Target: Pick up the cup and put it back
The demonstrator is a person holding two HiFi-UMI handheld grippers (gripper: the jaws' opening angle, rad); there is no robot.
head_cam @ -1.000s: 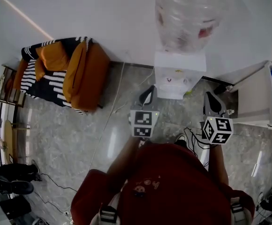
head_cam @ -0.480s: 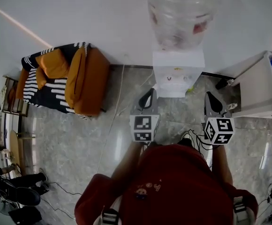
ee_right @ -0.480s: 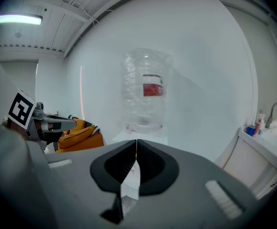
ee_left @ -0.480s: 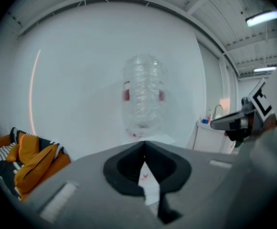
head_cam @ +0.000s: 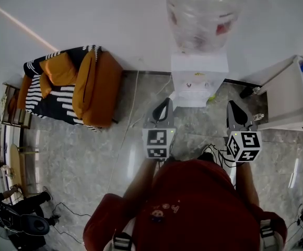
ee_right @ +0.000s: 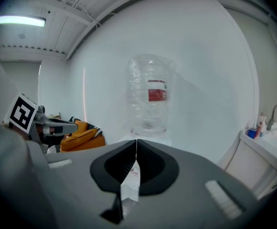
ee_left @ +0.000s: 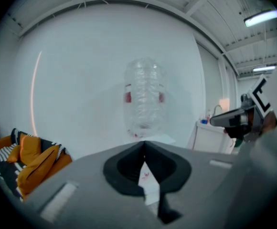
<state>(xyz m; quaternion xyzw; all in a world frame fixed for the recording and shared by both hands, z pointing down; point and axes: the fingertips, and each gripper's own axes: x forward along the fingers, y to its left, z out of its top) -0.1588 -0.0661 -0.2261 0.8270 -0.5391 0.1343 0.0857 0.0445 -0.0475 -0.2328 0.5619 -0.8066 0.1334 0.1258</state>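
Plainly, we hold the left gripper and the right gripper side by side above the floor, each with its jaws pressed together on nothing, and both aimed at the water dispenser straight ahead. No cup shows in any view, so we cannot tell which way it lies. If it stands at the dispenser, we judge neither gripper clearly nearer.

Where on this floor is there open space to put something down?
The widest bare floor lies in front of the sofa, left of the person. Between sofa and water dispenser a cable crosses. Tangled wires crowd the feet.
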